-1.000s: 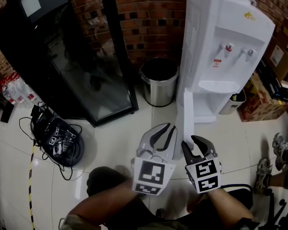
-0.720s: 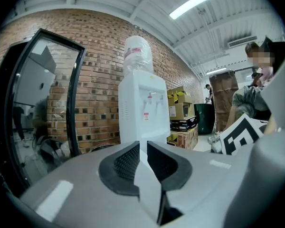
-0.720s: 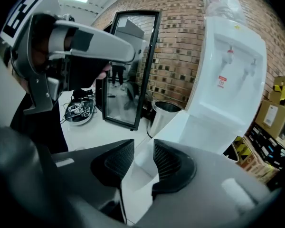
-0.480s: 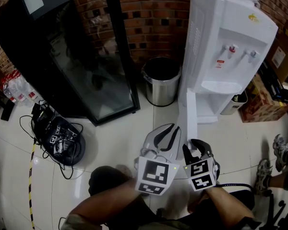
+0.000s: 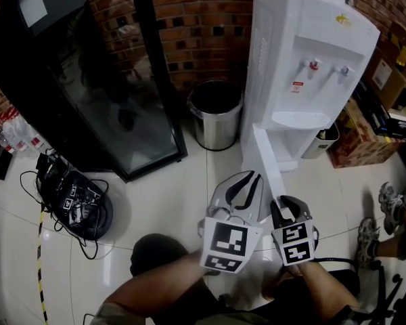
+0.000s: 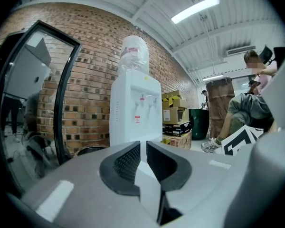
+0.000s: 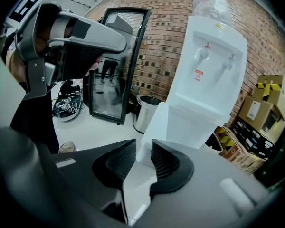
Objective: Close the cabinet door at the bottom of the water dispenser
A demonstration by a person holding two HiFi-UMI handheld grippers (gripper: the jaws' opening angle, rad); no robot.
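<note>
The white water dispenser (image 5: 304,53) stands against the brick wall. Its bottom cabinet door (image 5: 265,158) is swung open toward me. My right gripper (image 5: 289,205) sits at the door's free edge. In the right gripper view the door (image 7: 156,122) runs into the gap of the right gripper (image 7: 143,158), whose jaws are closing around it with the pads still apart from it. My left gripper (image 5: 252,181) hovers just left of the door with a narrow gap and nothing between its pads. Through the left gripper (image 6: 143,158) I see the dispenser (image 6: 133,113) ahead.
A steel bin (image 5: 216,114) stands left of the dispenser, and a black glass-door cooler (image 5: 101,80) beyond it. A cable bundle (image 5: 78,198) lies on the floor at the left. Cardboard boxes (image 5: 365,141) and someone's shoes (image 5: 386,202) are at the right.
The right gripper has moved forward and down to the door's free edge, and its jaws have narrowed. The left gripper has edged forward beside the door.
</note>
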